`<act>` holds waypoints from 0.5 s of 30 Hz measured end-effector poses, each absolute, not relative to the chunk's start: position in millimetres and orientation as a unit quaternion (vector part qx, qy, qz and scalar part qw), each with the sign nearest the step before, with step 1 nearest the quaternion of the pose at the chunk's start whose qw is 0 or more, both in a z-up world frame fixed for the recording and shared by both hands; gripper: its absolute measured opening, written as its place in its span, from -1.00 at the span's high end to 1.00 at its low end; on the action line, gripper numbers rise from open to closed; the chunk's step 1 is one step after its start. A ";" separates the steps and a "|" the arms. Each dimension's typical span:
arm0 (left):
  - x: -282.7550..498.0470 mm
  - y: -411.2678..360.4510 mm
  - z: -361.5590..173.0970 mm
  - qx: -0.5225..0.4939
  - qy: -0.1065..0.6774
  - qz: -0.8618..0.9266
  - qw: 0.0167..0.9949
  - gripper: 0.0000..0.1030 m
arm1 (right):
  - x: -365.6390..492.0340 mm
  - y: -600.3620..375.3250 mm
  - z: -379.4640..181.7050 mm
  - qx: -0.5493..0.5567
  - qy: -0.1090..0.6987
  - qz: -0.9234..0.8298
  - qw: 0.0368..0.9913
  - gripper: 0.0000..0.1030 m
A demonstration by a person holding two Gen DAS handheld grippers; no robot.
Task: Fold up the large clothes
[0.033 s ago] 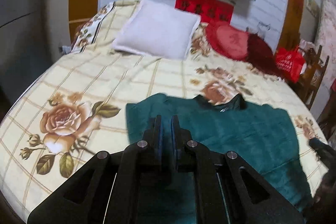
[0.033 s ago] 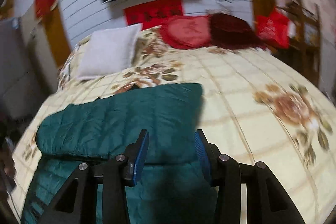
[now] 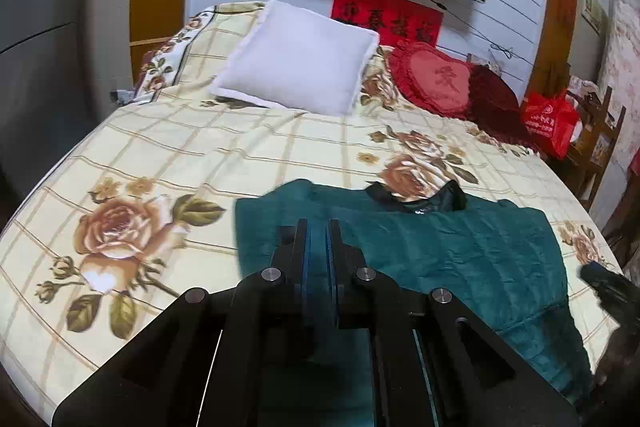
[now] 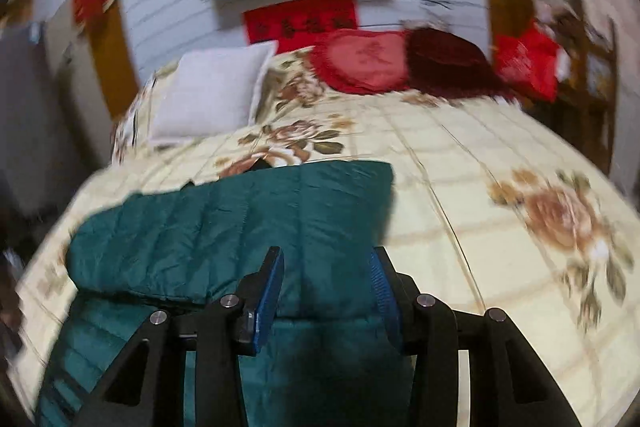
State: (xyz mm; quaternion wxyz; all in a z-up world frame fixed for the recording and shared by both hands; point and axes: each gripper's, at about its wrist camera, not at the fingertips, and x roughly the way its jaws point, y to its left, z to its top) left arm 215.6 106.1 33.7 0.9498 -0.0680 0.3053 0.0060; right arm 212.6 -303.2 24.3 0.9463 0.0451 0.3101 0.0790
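Note:
A dark teal quilted jacket [image 3: 460,247] lies on the bed, its black collar [image 3: 420,201] towards the pillows. In the right wrist view the jacket [image 4: 240,227] shows a sleeve part folded over its body. My left gripper [image 3: 318,227] is shut, with teal fabric between its blue pads at the jacket's left side. My right gripper [image 4: 326,259] is open and empty just above the jacket's right part. It also shows as a dark shape in the left wrist view [image 3: 604,279] at the jacket's right edge.
The bed has a cream bedspread with roses [image 3: 120,235]. A white pillow [image 3: 300,59], a red heart cushion [image 3: 436,79] and a dark red cushion [image 3: 496,99] lie at the head. A red bag [image 3: 548,123] and wooden chair [image 3: 596,147] stand at the right.

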 end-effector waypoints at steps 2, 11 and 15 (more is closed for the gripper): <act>226.9 89.4 18.5 -0.047 0.328 -0.005 0.944 0.90 | 230.8 -294.9 16.6 0.024 0.327 0.084 0.941 0.17; 260.2 85.6 -62.1 -0.007 0.413 0.045 0.909 0.89 | 270.7 -302.9 -44.9 0.021 0.433 0.120 0.893 0.19; 249.4 87.0 -44.7 -0.007 0.394 0.048 0.918 0.90 | 271.4 -310.7 -46.2 0.028 0.451 0.134 0.882 0.18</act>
